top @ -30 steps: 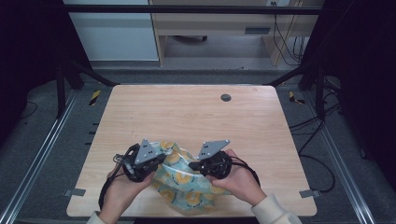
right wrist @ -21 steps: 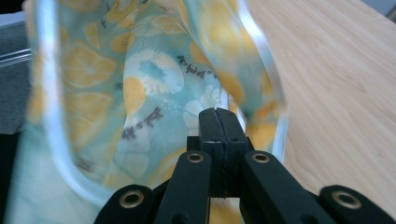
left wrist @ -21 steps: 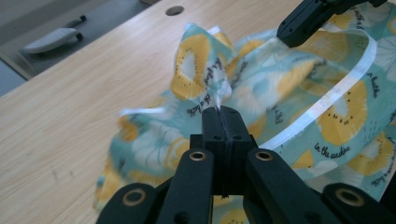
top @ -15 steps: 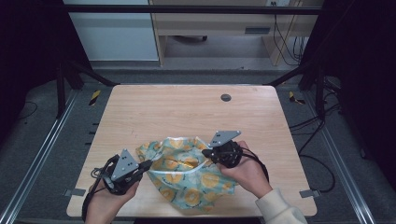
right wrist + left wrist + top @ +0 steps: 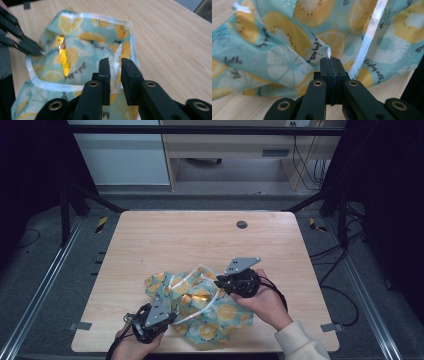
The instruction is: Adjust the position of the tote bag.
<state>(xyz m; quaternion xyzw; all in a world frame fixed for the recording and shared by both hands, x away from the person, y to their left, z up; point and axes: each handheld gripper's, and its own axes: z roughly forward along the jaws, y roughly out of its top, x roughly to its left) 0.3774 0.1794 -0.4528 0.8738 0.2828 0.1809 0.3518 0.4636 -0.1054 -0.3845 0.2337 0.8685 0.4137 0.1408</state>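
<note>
Two tongs work one cloth bag [image 5: 200, 302], a teal pouch printed with lemon slices, lying crumpled near the front edge of the surface [image 5: 165, 237] at about six o'clock. Nearest the person, the left tongs [image 5: 167, 316] sit at roughly seven o'clock, clamped fully shut on a fold of the fabric; the left gripper view shows the cloth pinched right at the tips. Further in, at about four o'clock, the right tongs [image 5: 219, 281] stand slightly parted astride the bag's white-trimmed rim [image 5: 82, 20], their jaws having just been opening, so the hem lies between them without being pressed. Inside the mouth a shiny gold packet [image 5: 63, 58] shows. To do the spreading well, I would keep the left pinch firm and low as an anchor, then re-seat the right tongs deeper on the hem before pulling away, so the mouth stays wide. Compared with a second ago, the hands have drawn apart, the left has dropped toward the surface, and the bag lies flatter and more spread out.
</note>
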